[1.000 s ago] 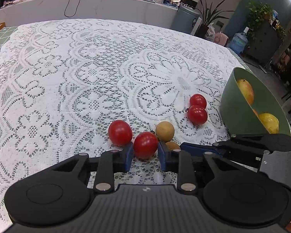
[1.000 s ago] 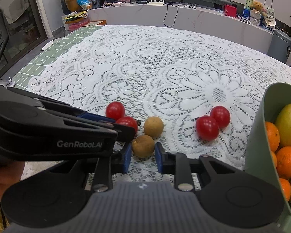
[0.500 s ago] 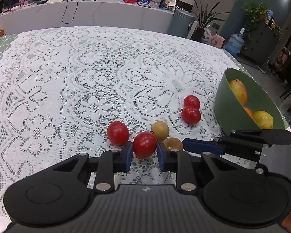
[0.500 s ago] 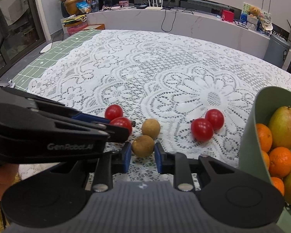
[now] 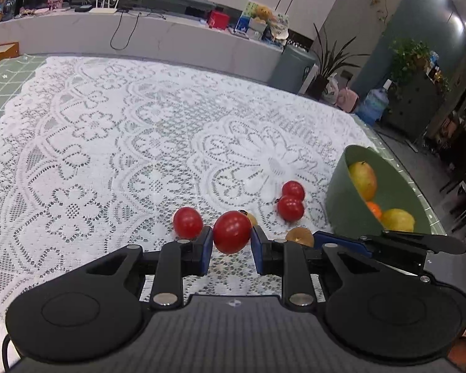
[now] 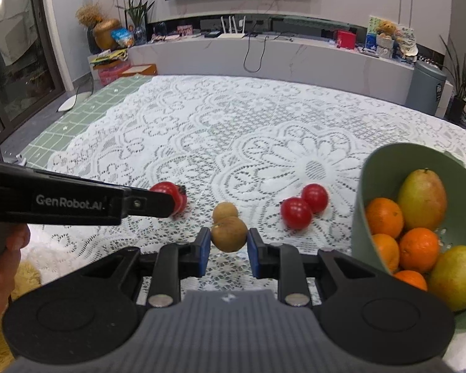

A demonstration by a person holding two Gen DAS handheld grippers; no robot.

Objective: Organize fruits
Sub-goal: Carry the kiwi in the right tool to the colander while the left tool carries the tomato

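Observation:
My left gripper (image 5: pixel 231 242) is shut on a red tomato (image 5: pixel 232 232) and holds it above the lace cloth. My right gripper (image 6: pixel 228 245) is shut on a brown longan (image 6: pixel 229 234), also lifted; it shows in the left wrist view (image 5: pixel 299 236). On the cloth lie one tomato (image 5: pixel 188 222) to the left, a second longan (image 6: pixel 225 212) behind, and two tomatoes (image 6: pixel 296 213) (image 6: pixel 315 193) near the green bowl (image 6: pixel 362 217). The left gripper's arm (image 6: pixel 77 202) crosses the right wrist view.
The green bowl's wall (image 5: pixel 341 205) stands at the right near the table edge; it holds a mango (image 6: pixel 422 199), oranges (image 6: pixel 383 217) and a pear (image 6: pixel 456 276). White lace tablecloth (image 5: pixel 124 143) stretches far and left. A counter (image 6: pixel 279 56) lies beyond.
Both grippers have risen from the cloth, each carrying its fruit; the table and bowl now look farther below.

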